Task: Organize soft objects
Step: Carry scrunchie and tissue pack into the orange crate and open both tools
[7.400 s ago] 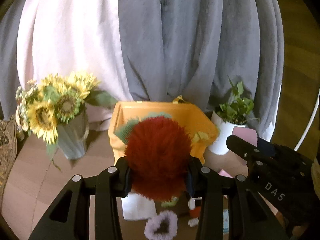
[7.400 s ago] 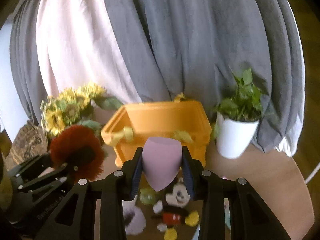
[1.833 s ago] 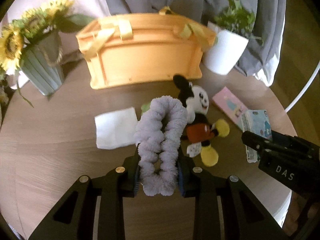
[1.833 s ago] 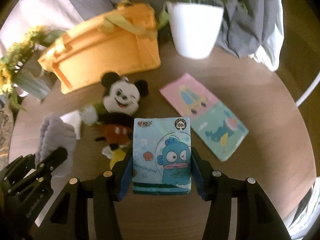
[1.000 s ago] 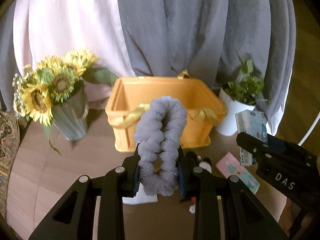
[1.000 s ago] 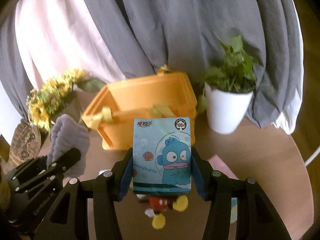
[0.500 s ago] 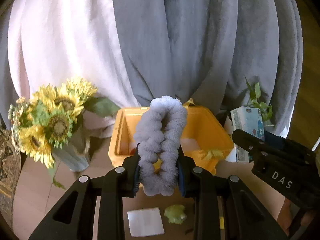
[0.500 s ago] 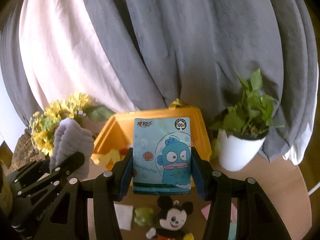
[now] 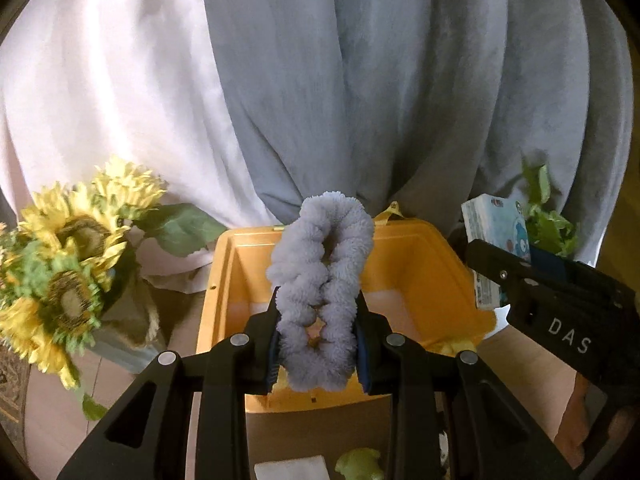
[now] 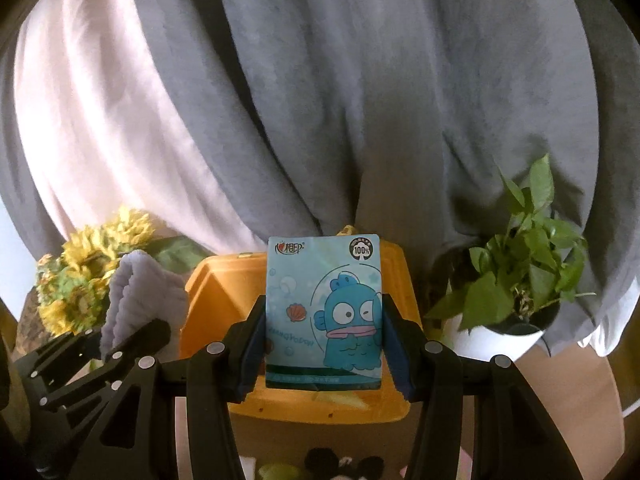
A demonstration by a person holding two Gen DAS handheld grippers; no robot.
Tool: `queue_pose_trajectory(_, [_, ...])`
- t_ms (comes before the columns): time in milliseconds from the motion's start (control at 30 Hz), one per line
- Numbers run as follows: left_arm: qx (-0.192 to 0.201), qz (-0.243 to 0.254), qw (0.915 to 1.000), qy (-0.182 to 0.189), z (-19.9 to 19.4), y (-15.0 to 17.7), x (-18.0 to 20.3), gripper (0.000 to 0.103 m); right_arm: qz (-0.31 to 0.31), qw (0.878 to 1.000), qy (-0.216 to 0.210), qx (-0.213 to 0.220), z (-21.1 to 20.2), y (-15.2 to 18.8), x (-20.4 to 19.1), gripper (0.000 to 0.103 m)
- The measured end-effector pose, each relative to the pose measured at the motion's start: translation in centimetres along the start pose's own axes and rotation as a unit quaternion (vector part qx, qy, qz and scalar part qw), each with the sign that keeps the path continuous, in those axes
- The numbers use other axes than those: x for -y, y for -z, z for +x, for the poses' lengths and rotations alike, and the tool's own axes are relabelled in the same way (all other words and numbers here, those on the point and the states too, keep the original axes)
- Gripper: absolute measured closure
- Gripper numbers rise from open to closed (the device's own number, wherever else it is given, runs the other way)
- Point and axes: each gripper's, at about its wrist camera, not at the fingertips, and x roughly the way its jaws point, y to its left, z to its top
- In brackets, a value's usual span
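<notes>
Overhead, we hold both loads above the open orange bin (image 9: 420, 264). Our left gripper (image 9: 318, 344) pinches the fluffy lavender scrunchie (image 9: 320, 292) upright between its pads, over the bin's interior. Our right gripper (image 10: 324, 344) clamps the blue tissue pack (image 10: 324, 312) by its side edges, near the bin's right rim. Sunflowers (image 9: 60, 280) stand left of the bin, a potted plant (image 10: 516, 280) right.
</notes>
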Motion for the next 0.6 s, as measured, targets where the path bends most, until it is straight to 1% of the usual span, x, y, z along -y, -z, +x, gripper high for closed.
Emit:
queue_pose_trajectory(200, [-0.035,0.005,0.9994,0.001,3.8,-0.7,-0.5,0.072,0.001,0.999,-0.003,-0.037,4.1,-0.7,0.6,0.049])
queue_pose_trajectory(467, [-0.082,0.013,0.9965,0.002,8.4,-1.3,-1.0,0.071,0.006,0.993,-0.002,-0.116,9.9,-0.5,1.2,0.049])
queue_pose_trajectory(567, [-0.103,0.017,0.9946,0.003,10.1,-1.6,-1.1,0.070,0.004,0.990,0.002,-0.141,11.6,-0.5,1.3,0.049])
queue_pose_trajectory(600, [-0.108,0.020,0.9940,0.003,10.5,-1.7,-1.1,0.068,0.006,0.989,0.002,-0.146,12.0,-0.5,1.3,0.049])
